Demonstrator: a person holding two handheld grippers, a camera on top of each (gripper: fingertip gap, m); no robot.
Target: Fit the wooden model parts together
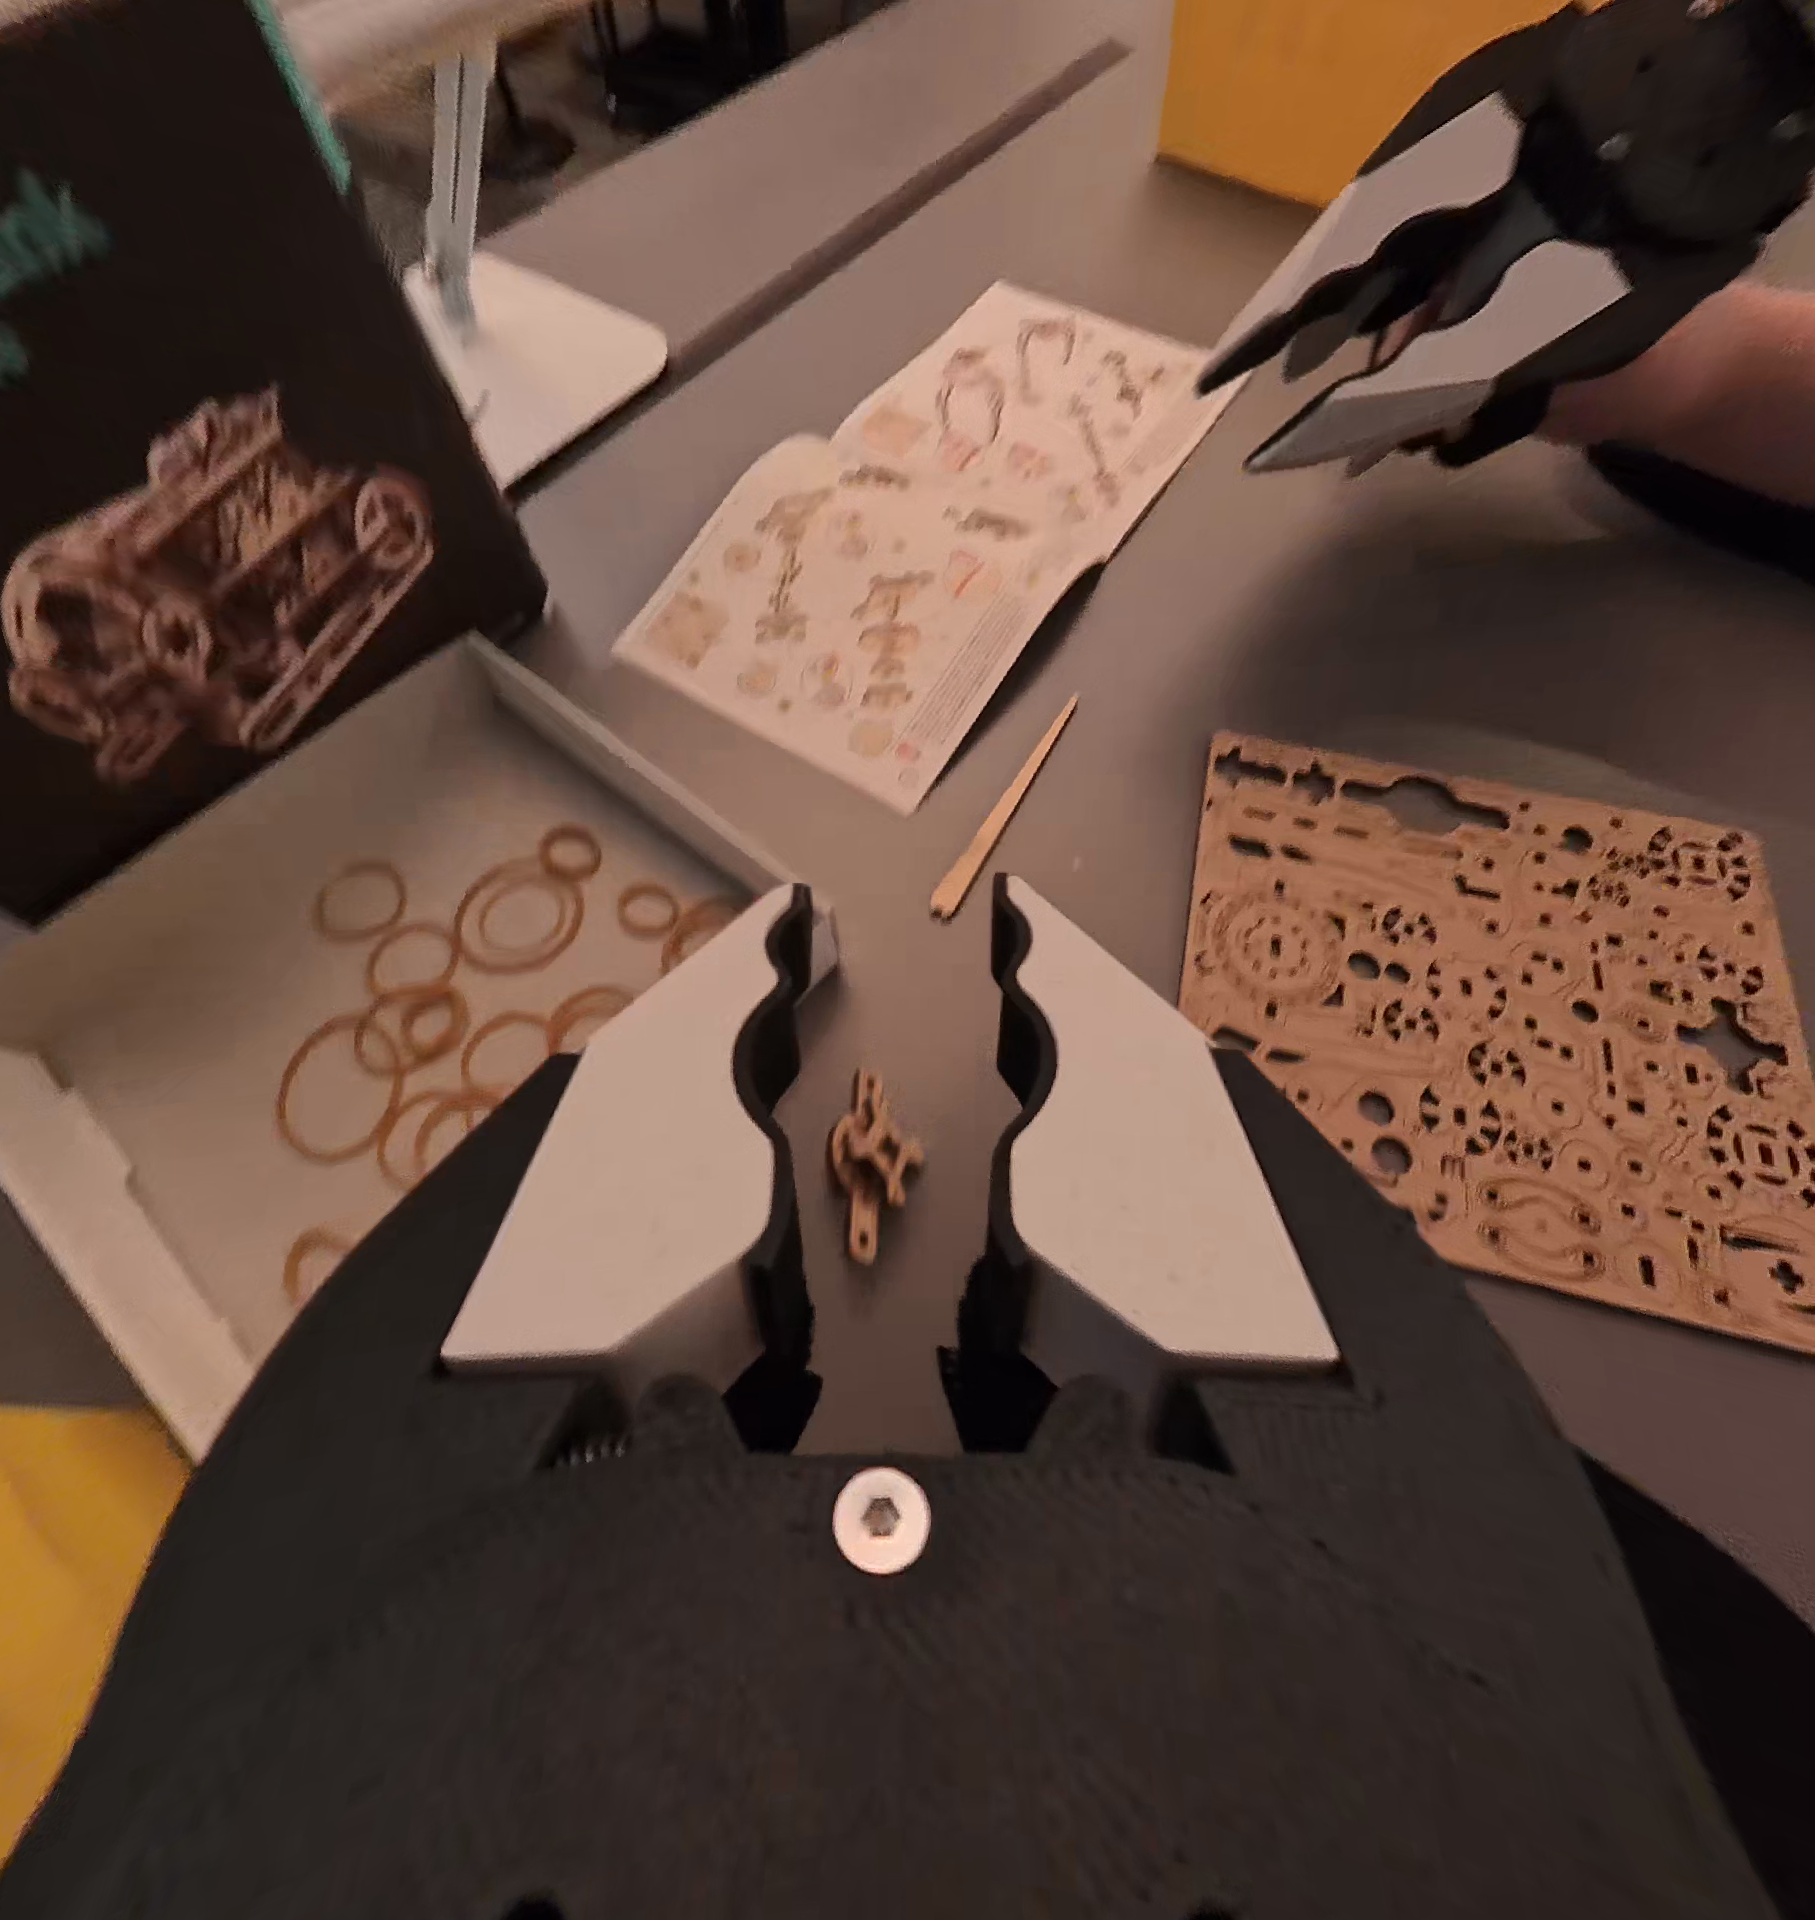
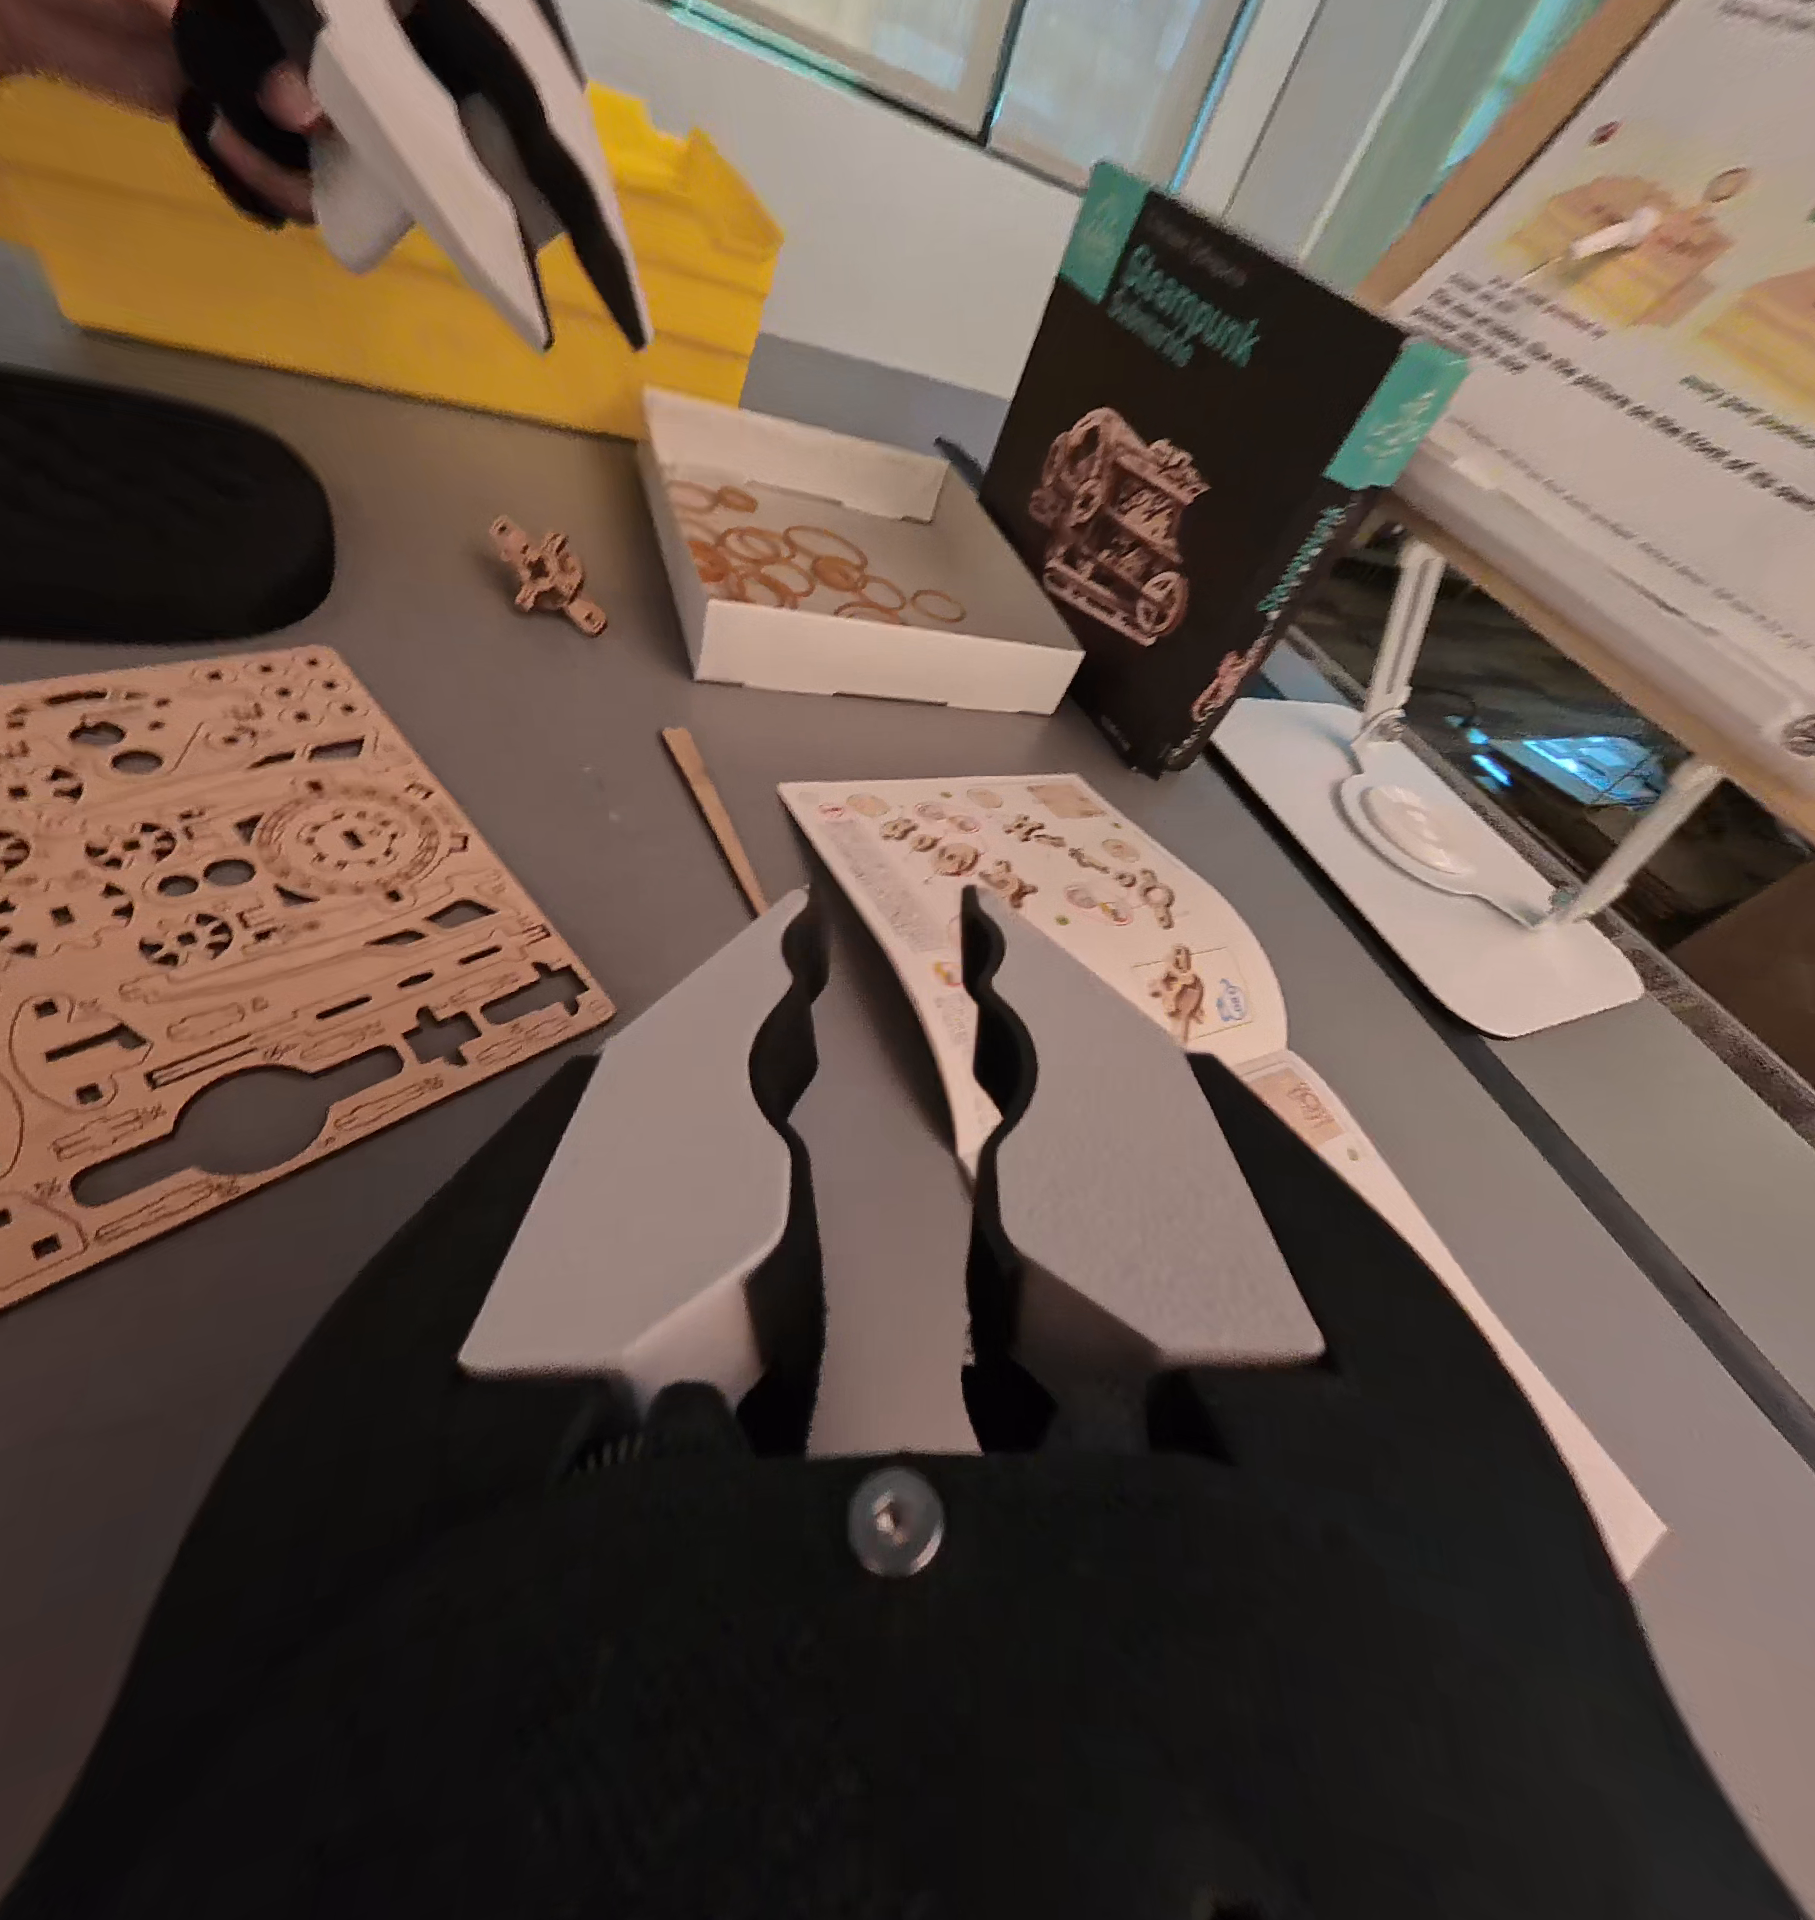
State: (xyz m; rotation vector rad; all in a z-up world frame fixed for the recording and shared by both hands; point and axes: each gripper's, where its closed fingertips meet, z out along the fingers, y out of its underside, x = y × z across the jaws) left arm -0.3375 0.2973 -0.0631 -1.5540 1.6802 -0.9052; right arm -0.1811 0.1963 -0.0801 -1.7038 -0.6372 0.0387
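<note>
A small assembled wooden part (image 1: 870, 1162) lies on the grey table, seen between the fingers of my left gripper (image 1: 903, 899), which is open, empty and above it. It also shows in the right wrist view (image 2: 544, 575). A laser-cut wooden sheet (image 1: 1505, 1039) with many holes lies to its right, also in the right wrist view (image 2: 207, 935). A thin wooden stick (image 1: 1007, 810) lies between sheet and booklet. My right gripper (image 2: 887, 899) is open and empty above the instruction booklet (image 2: 1069, 935). It also shows in the left wrist view (image 1: 1235, 416).
A white tray (image 1: 612, 748) with several rubber bands (image 1: 446, 997) sits left. The dark kit box (image 2: 1194, 520) stands upright behind it. A yellow bin (image 2: 415, 291), a white stand base (image 2: 1454, 935) and a black padded object (image 2: 103, 520) ring the area. The gap from one gripper's tips to the other's is roughly 20 centimetres. From either gripper's tips it is about 12 centimetres to the thin wooden stick (image 1: 1007, 810). Look for it in the right wrist view (image 2: 715, 819) too.
</note>
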